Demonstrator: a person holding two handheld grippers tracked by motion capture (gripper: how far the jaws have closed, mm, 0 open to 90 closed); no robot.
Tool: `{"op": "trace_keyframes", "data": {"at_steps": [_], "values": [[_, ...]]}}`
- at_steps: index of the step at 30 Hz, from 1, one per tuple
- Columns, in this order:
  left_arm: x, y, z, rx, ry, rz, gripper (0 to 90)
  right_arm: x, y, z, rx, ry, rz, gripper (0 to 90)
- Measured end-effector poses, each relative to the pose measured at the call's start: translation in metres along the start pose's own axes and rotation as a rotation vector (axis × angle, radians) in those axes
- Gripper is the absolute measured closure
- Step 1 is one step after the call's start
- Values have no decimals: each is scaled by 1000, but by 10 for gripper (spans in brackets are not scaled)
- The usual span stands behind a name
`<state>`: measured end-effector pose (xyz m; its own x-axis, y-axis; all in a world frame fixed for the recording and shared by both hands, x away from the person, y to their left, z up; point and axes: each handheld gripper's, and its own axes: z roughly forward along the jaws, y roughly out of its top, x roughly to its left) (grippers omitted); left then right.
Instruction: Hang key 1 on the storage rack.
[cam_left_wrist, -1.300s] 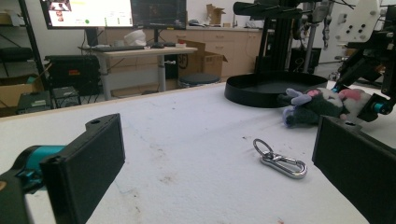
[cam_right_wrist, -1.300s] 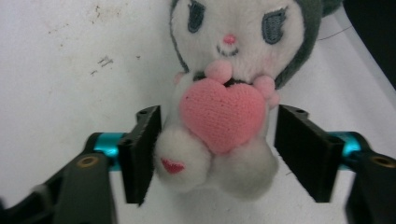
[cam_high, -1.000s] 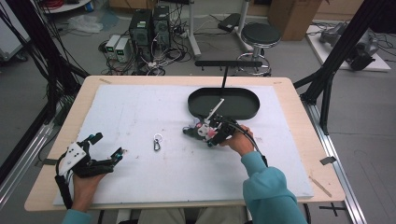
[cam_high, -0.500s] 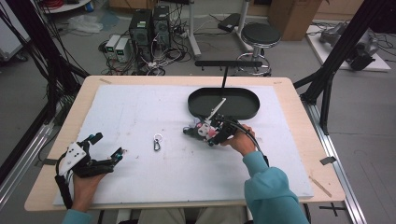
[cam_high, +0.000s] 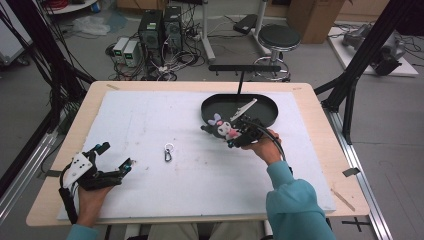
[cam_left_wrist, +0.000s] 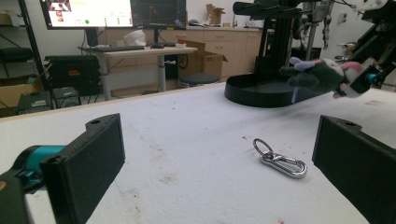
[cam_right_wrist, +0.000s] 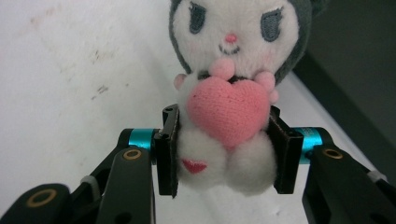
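A grey and white plush toy (cam_high: 216, 128) with a pink heart (cam_right_wrist: 229, 105) hangs just above the white mat, at the near rim of the black oval tray (cam_high: 265, 107). My right gripper (cam_high: 234, 136) is shut on its body, with the pads pressing both sides in the right gripper view (cam_right_wrist: 224, 149). A silver keyring with a clip (cam_high: 168, 152) lies on the mat's middle. My left gripper (cam_high: 116, 155) rests at the near left corner, open, with nothing between its fingers. In the left gripper view the keyring (cam_left_wrist: 280, 158) lies ahead of my left gripper (cam_left_wrist: 219, 140).
A white stick (cam_high: 243, 108) lies inside the tray. The tray (cam_left_wrist: 252, 93) stands behind the lifted plush toy (cam_left_wrist: 322, 74) in the left gripper view. A black stand (cam_high: 240, 70) rises at the table's far edge. Bare wood borders the white mat (cam_high: 150, 120).
My right gripper has lifted the plush toy off the mat and carried it slightly toward the tray. The left gripper has stayed where it was.
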<state>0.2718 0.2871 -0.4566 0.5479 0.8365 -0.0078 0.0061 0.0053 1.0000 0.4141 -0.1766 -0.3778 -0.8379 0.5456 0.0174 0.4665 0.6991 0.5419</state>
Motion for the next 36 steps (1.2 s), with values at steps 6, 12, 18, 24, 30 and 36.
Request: {"op": "trace_keyframes", "data": {"at_steps": [6, 12, 18, 24, 30, 36], "values": [[0, 0, 0, 1, 0, 0, 29, -9, -4, -13, -78, -20, 36, 548], [0, 0, 0, 0, 1, 0, 29, -17, -7, -23, -138, -45, 63, 547], [0, 0, 0, 1, 1, -1, 29, -26, -10, -33, -182, -65, 96, 547], [0, 0, 0, 1, 1, 1, 29, -34, -13, -44, -213, -85, 122, 546], [0, 0, 0, 1, 0, 0, 29, -43, -16, -54, -259, -98, 159, 546], [0, 0, 0, 1, 1, 1, 29, -52, -21, -64, -283, -124, 195, 546]]}}
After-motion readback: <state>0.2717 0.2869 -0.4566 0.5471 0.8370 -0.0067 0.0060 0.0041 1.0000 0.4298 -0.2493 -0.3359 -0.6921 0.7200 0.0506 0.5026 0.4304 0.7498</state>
